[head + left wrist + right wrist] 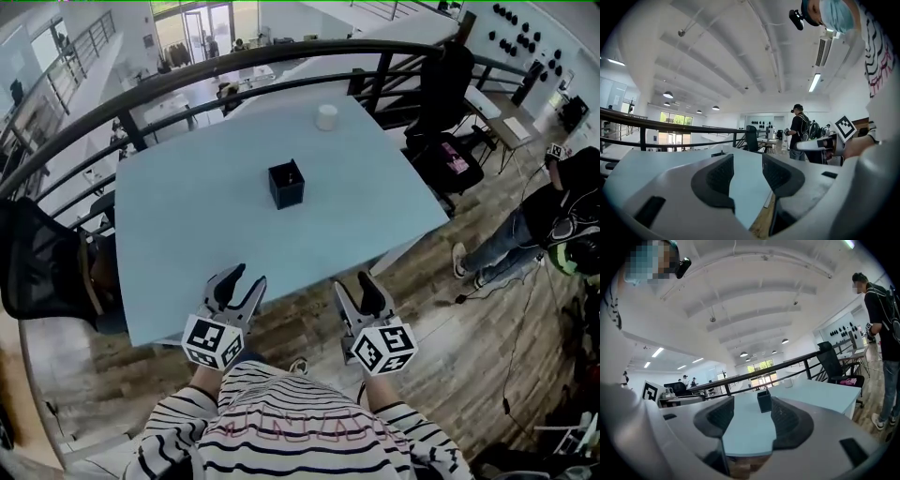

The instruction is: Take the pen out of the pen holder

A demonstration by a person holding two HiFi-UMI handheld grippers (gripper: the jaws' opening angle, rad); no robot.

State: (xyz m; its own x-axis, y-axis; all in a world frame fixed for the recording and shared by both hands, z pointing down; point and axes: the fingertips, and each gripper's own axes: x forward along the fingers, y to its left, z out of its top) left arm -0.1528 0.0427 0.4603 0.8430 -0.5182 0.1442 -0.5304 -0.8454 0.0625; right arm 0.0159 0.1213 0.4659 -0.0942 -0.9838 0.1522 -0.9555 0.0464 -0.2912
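Presently, item one: left gripper (246, 279), grey two-jaw claw with a black-and-white marker cube. Its jaws stand apart at a moderate gap, with nothing between them and nothing touched. Its tips reach just over the near edge of the pale blue rectangular table (187, 216). In the left gripper view (747, 161), only bare table top and a strip of wooden floor show through the gap.

Item two: right gripper (353, 283), same make. Its jaws are likewise apart and hold nothing. It sits just off the table's near edge, over the wooden floor, and well apart from the holder. The right gripper view (752, 408) frames the holder beyond the gap.

Item three: black square open-topped pen holder (286, 185) (764, 401). It stands upright about mid-table, somewhat toward the far edge, with its long axis vertical and its mouth upward. The pen inside is too small to make out, so its direction cannot be told.

Item four: small white cylindrical cup (326, 116), near the far edge and beyond the holder.
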